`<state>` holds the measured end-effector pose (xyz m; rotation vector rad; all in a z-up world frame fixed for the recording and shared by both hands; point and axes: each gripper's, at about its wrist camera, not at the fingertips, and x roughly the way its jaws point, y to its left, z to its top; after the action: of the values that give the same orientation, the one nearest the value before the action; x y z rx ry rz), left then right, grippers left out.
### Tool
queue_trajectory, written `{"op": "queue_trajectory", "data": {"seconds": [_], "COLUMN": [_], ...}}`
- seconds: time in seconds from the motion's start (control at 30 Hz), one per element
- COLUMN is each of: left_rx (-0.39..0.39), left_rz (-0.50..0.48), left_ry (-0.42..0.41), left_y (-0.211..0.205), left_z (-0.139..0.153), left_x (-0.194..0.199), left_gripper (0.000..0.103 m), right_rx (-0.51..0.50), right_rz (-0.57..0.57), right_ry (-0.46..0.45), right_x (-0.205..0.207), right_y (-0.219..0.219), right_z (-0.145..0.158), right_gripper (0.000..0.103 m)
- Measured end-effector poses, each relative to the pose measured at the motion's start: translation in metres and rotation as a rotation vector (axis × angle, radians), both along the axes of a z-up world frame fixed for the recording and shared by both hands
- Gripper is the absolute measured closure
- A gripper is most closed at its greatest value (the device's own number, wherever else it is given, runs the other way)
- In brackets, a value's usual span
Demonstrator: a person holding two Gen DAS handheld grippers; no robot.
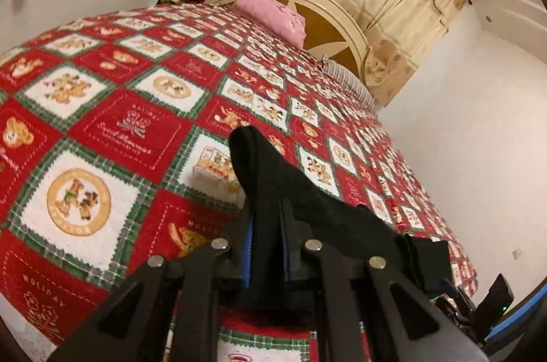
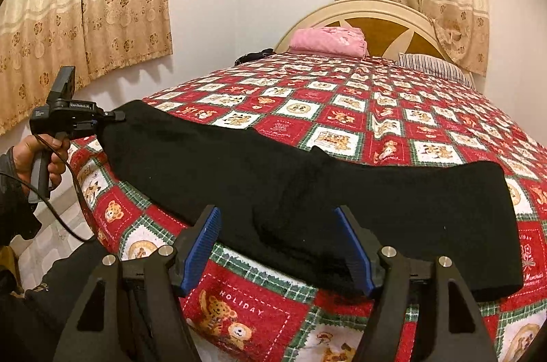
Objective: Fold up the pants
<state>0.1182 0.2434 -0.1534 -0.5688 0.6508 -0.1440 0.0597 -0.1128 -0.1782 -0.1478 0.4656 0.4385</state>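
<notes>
Left wrist view: the left gripper [image 1: 266,218] is seen pressed together on a bunched corner of the black pants [image 1: 270,177], which is raised off the patchwork bedspread [image 1: 112,129]. For a clean fold, this pinch is best kept firm and the cloth carried level, so that no slack is dragged across the quilt.

Right wrist view: the pants [image 2: 307,191] are laid lengthwise along the near edge of the bedspread [image 2: 342,108], one end being held up at the far left by the left gripper [image 2: 118,115] in a person's hand [image 2: 44,156]. The right gripper [image 2: 283,245] is spread wide, nothing being pinched, with the near hem between its blue pads [image 2: 201,245]. A matching edge should be gripped before both ends are lifted together.
</notes>
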Motion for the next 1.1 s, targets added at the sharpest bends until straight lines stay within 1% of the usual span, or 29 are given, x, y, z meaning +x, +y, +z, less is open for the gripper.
{"op": "queue_trajectory", "data": {"seconds": [0.07, 0.13, 0.17, 0.2, 0.23, 0.33, 0.53, 0.63, 0.7, 0.73, 0.77, 0.87, 0.97, 1.1], "left_rx": [0.081, 0.156, 0.198, 0.225, 0.228, 0.194, 0.135, 0.155, 0.169, 0.152, 0.132, 0.094, 0.023, -0.076], "left_rz": [0.005, -0.002, 0.005, 0.014, 0.017, 0.038, 0.039, 0.035, 0.014, -0.005, -0.017, -0.026, -0.044, -0.094], "left_ry": [0.028, 0.050, 0.073, 0.089, 0.094, 0.095, 0.088, 0.084, 0.088, 0.088, 0.083, 0.056, -0.005, -0.079], "left_y": [-0.004, -0.009, -0.010, -0.009, -0.008, -0.002, 0.005, 0.004, 0.002, 0.004, 0.004, 0.002, -0.007, -0.026], "left_z": [-0.002, -0.010, -0.016, -0.021, -0.025, -0.034, -0.040, -0.040, -0.038, -0.036, -0.032, -0.019, 0.002, 0.032], "left_x": [0.004, 0.009, 0.011, 0.012, 0.012, 0.008, 0.007, 0.007, 0.006, 0.005, 0.004, -0.003, -0.010, -0.013], "left_gripper": [0.090, 0.089, 0.087, 0.085, 0.079, 0.066, 0.062, 0.061, 0.067, 0.081, 0.089, 0.089, 0.089, 0.089], "right_rx": [0.002, 0.006, 0.005, 0.003, -0.001, -0.010, -0.007, -0.008, -0.009, -0.010, -0.011, -0.007, 0.007, 0.020], "right_rz": [-0.003, -0.002, 0.000, 0.002, 0.004, 0.007, 0.009, 0.014, 0.020, 0.021, 0.023, 0.021, 0.009, -0.017], "right_ry": [0.007, 0.007, 0.006, 0.003, 0.001, 0.002, 0.009, 0.006, 0.003, 0.001, -0.002, -0.015, -0.022, -0.034], "right_x": [0.001, 0.001, 0.001, -0.001, -0.002, -0.002, -0.002, -0.004, -0.006, -0.007, -0.008, -0.010, -0.009, -0.008], "right_y": [0.000, 0.000, 0.001, 0.002, 0.003, 0.005, 0.008, 0.011, 0.012, 0.012, 0.012, 0.010, 0.004, -0.005], "right_z": [-0.001, -0.001, -0.002, -0.002, -0.002, -0.004, -0.006, -0.007, -0.008, -0.008, -0.008, -0.004, 0.000, 0.007], "right_gripper": [0.033, 0.033, 0.033, 0.033, 0.033, 0.033, 0.033, 0.033, 0.033, 0.033, 0.033, 0.033, 0.033, 0.033]}}
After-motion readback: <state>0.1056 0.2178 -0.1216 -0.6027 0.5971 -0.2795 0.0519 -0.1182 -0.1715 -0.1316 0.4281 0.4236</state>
